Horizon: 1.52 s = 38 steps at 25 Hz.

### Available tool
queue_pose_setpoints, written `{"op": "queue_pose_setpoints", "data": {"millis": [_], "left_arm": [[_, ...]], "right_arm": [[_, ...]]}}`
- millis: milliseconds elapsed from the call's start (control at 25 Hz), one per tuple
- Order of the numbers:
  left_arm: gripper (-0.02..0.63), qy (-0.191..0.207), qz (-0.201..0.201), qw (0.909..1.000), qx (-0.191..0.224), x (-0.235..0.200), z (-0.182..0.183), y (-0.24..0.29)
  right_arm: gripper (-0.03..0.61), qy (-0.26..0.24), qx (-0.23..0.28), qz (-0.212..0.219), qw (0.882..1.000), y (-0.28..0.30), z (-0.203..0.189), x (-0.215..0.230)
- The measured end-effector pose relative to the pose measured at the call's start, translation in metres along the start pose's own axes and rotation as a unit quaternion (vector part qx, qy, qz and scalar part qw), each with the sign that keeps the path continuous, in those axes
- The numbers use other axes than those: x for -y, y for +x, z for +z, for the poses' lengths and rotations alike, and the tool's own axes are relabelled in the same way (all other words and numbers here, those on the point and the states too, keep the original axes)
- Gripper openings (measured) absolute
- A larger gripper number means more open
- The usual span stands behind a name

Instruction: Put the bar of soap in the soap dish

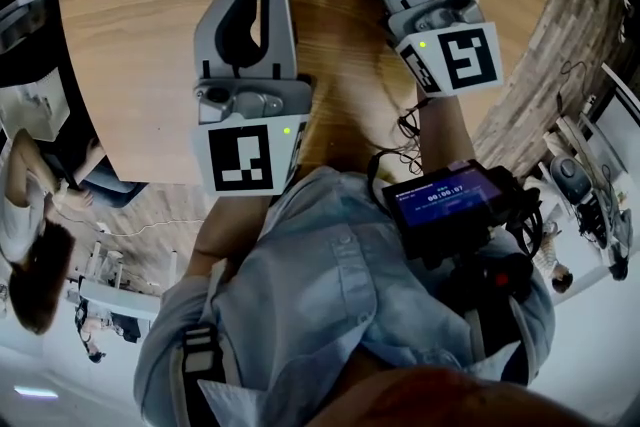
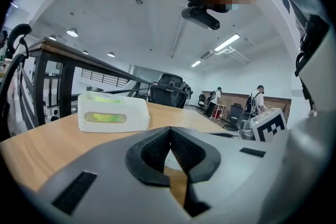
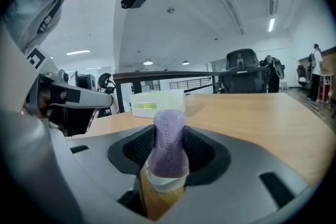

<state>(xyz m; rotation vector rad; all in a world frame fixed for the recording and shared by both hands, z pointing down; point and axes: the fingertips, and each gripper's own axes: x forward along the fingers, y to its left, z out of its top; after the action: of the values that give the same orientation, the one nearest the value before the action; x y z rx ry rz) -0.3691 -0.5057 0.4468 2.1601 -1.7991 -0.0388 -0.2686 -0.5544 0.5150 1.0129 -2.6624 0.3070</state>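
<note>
Right gripper [image 3: 169, 145] clamped on the upright purple bar of soap [image 3: 169, 131]. The white soap dish [image 3: 157, 103] sits ahead of it on the wooden table [image 3: 262, 113]. Left gripper [image 2: 169, 139] closed, empty. Likely risk: the smooth bar slipping or twisting in the narrow hold during transfer.

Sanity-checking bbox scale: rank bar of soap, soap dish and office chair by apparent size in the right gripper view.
1. bar of soap and office chair: look about alike, and the soap is inflated by nearness, so they are not ranked.
2. soap dish: clearly smallest.
</note>
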Motion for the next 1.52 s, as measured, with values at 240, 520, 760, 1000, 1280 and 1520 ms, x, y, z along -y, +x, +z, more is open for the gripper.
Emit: {"op": "queue_pose_setpoints", "data": {"millis": [240, 520, 760, 1000, 1280, 1520], "left_arm": [[0.008, -0.003, 0.006, 1.0000, -0.004, 0.000, -0.003, -0.003], [0.008, -0.006, 0.010, 0.9999, -0.004, -0.002, -0.003, -0.005], [0.008, -0.010, 0.009, 0.9999, -0.005, -0.002, -0.007, -0.003], [0.008, -0.003, 0.008, 1.0000, 0.003, 0.002, -0.008, -0.004], [0.008, 0.015, -0.005, 0.9997, 0.019, 0.013, 0.001, -0.008], [0.008, 0.042, -0.023, 0.9977, 0.047, 0.054, 0.039, -0.036]], "right_arm": [[0.185, -0.027, -0.033, 0.014, 0.999, 0.005, -0.011, -0.008], [0.186, -0.053, -0.064, 0.027, 0.996, 0.010, -0.019, -0.012], [0.138, -0.073, -0.065, 0.020, 0.995, 0.021, -0.021, -0.007], [0.160, -0.063, -0.068, 0.025, 0.995, 0.020, -0.031, -0.006], [0.160, -0.023, -0.029, 0.027, 0.999, 0.005, -0.006, -0.018], [0.146, 0.027, 0.034, 0.031, 0.999, -0.053, 0.049, -0.040]]}}
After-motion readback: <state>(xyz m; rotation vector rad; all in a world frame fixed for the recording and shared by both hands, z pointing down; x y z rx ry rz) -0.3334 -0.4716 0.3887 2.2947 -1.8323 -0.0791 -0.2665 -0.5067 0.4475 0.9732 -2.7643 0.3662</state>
